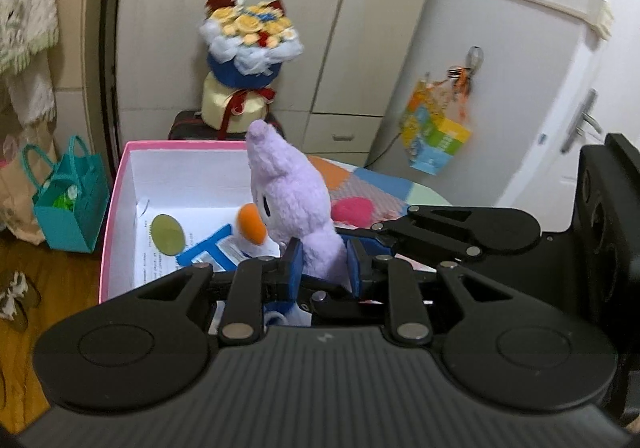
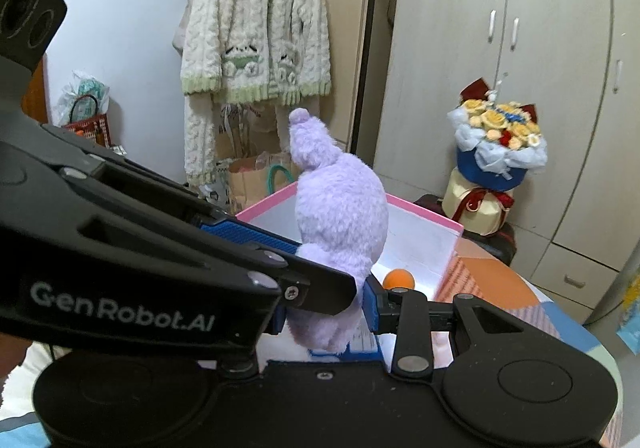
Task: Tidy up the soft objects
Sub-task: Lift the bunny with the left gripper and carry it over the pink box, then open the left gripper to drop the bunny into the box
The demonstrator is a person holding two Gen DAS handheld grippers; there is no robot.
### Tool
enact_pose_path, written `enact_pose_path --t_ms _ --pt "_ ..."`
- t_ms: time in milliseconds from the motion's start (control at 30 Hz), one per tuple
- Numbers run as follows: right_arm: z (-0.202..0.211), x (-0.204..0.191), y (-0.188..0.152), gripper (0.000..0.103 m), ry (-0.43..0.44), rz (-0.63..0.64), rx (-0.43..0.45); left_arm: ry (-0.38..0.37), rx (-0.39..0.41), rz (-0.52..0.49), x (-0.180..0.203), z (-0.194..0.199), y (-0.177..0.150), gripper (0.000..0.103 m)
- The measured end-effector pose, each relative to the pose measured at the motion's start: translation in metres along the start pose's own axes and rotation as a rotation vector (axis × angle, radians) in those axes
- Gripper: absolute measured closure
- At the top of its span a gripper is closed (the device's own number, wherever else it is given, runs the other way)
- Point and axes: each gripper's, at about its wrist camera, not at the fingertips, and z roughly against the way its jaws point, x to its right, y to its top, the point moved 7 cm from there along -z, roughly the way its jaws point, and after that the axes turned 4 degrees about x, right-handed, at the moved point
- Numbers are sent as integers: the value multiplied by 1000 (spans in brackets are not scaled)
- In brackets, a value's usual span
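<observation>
— Black linkages fill the bottom of both views. What are they clamping?

— Both grippers pinch the same purple plush toy (image 1: 288, 192). The left gripper (image 1: 322, 264) has its blue pads pressed into the toy's lower body from either side, and the right gripper (image 2: 326, 312) squeezes the same narrow lower part. From the right wrist view the left gripper's arm crosses in front, so one right pad is mostly hidden.

— Where is the toy, then?

— Upright, held above the near edge of the pink box (image 1: 116, 184), its orange beak (image 1: 251, 223) facing into the box's white interior.

— Start with the big things around it.

— A pale wardrobe (image 2: 500, 96) stands behind. A cream knitted cardigan (image 2: 256, 28) with green trim hangs on the wall. The box rests on a patchwork cover (image 2: 500, 288) in orange, blue and pink. Beyond it a flower bouquet (image 1: 250, 36) sits on a cream round box (image 1: 234, 108).

— Smaller?

— A teal bag (image 1: 72, 204) stands on the wooden floor just beside the box. Inside the box lie papers, a blue strip (image 1: 208, 248) and an olive disc (image 1: 167, 234), perhaps a sticker; it is too blurred to tell.
</observation>
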Motion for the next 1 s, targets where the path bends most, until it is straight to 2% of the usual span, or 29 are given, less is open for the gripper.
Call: enact_pose_path --t_ms 200,367,467,533,733,1000 --pt "-57 17 1 62 40 -12 -62 39 -18 51 -35 -43 9 82" --pt "-87 23 -1 62 53 15 -105 61 -31 90 -54 -64 9 81" --pt "-95 27 -6 62 18 36 -120 87 -32 119 -62 -70 6 72" --pt "-93 31 -10 62 14 19 -117 85 -29 121 -64 -69 3 62" --pt "-62 35 -14 57 74 -29 -60 126 13 43 -56 -48 1 50" --pt "-5 38 -15 57 67 2 15 141 43 -49 -32 -11 0 46"
